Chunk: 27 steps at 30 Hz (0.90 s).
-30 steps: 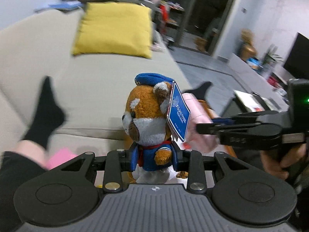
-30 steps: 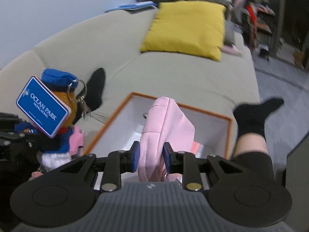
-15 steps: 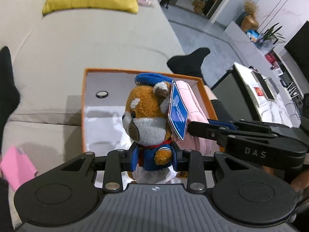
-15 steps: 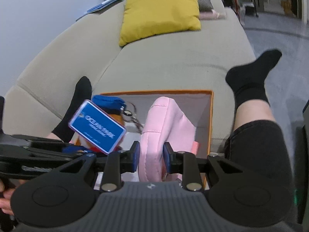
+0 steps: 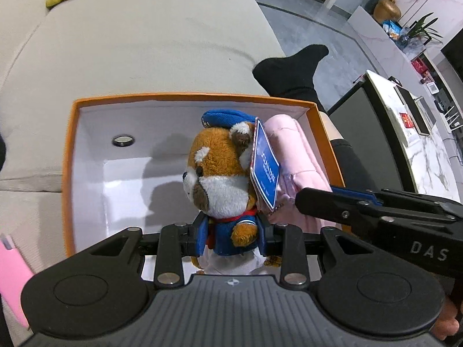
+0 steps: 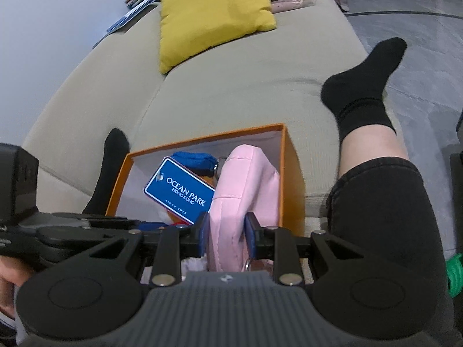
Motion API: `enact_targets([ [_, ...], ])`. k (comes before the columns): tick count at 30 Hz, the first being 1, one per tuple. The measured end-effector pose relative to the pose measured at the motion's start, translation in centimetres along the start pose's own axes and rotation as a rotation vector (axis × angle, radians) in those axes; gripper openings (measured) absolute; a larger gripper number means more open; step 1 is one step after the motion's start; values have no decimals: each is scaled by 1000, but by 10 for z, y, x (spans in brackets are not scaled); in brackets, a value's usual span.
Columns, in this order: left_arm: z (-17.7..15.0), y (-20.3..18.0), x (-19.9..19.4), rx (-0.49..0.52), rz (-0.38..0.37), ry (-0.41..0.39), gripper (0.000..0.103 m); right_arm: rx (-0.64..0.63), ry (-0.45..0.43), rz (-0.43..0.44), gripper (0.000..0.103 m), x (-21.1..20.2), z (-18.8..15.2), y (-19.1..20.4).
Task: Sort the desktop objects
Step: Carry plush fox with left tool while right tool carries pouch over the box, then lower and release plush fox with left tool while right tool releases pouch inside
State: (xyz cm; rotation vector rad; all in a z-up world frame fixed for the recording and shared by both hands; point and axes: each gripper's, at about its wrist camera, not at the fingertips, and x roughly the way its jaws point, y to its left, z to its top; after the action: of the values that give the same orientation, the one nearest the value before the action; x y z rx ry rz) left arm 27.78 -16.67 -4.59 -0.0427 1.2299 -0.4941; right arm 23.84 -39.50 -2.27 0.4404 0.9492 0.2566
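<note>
My left gripper (image 5: 233, 234) is shut on a brown plush toy (image 5: 220, 173) with a blue cap and a blue Ocean Park tag (image 5: 266, 167). The toy hangs over the orange box (image 5: 68, 156), which has a white inside. My right gripper (image 6: 227, 232) is shut on a pink pouch (image 6: 244, 185) and holds it over the same box (image 6: 290, 170), just right of the toy. The blue tag (image 6: 181, 192) leans against the pouch. In the left wrist view the right gripper (image 5: 376, 205) reaches in from the right beside the pouch (image 5: 295, 156).
The box rests on a beige sofa (image 5: 144, 43) between a person's legs in black socks (image 6: 364, 95). A small round dark object (image 5: 123, 140) lies inside the box. A yellow cushion (image 6: 214, 14) lies further back. A pink item (image 5: 11, 271) lies at the left, a marble table (image 5: 411, 133) at the right.
Both grippers have tilted down and moved over the box with their loads. The toy and the pouch now hang side by side above its inside.
</note>
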Motion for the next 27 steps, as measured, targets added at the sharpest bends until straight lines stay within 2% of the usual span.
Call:
enact_targets([
  [6, 4, -5, 16, 5, 13, 31, 37, 14, 30, 1, 31, 7, 0, -4],
  [9, 5, -8, 22, 23, 42, 36, 37, 27, 33, -4, 31, 10, 1, -7],
  [14, 7, -6, 31, -2, 41, 54, 37, 29, 32, -16, 30, 9, 0, -5],
  [21, 6, -3, 30, 2, 17, 61, 38, -61, 33, -35, 34, 4, -2, 1],
  [24, 5, -3, 32, 17, 17, 74, 38, -133, 50, -62, 35, 5, -1, 9],
  [27, 4, -1, 36, 13, -15, 99, 38, -203, 42, -109, 40, 1, -2, 16],
])
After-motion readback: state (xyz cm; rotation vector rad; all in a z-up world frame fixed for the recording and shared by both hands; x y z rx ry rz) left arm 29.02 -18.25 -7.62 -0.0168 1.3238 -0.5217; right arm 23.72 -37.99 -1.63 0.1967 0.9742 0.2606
